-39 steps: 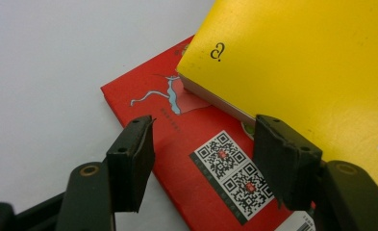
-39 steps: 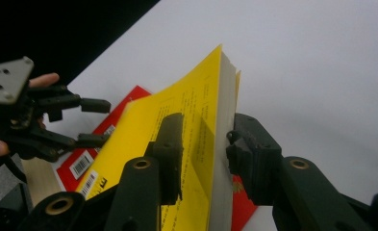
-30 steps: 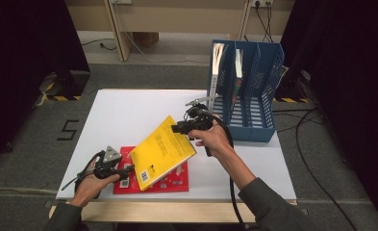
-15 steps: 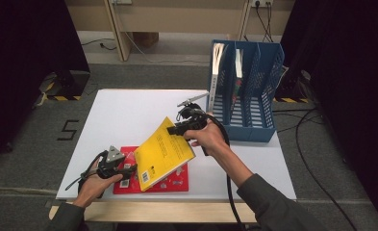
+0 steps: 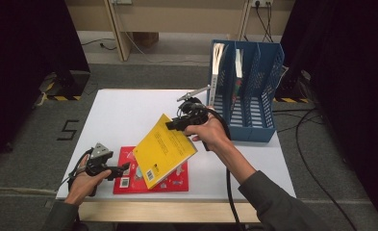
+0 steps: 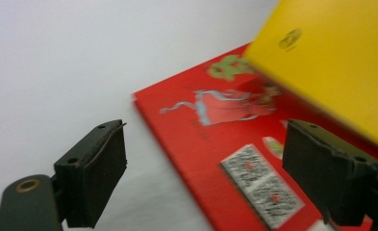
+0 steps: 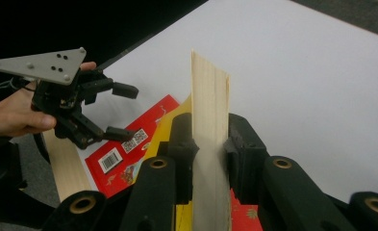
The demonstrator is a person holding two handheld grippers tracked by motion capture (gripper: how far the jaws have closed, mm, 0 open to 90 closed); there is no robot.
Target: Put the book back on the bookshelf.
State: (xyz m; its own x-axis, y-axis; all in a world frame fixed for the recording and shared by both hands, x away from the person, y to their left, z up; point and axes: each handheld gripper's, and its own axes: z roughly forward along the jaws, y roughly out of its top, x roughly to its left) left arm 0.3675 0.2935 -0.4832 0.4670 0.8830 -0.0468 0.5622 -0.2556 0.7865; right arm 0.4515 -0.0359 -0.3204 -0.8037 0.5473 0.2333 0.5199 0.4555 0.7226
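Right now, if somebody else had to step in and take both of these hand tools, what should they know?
Right gripper: shut on the yellow book, tilted up off the table.
Left gripper: jaws just opened, nothing held, beside the red book, which lies flat.
Done: yellow book lifted off the red one.
Left, probably: stand it in the blue file rack, then fetch the red book.

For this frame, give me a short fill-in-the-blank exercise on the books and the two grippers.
1. The right gripper is shut on the ____ book.
2. The red book lies flat on the ____ table.
3. The left gripper has just been opening; its fingers are ____, with nothing pressed between them.
4. The blue file rack stands at the table's far ____ corner in the high view.

Missing words: yellow; white; open; right
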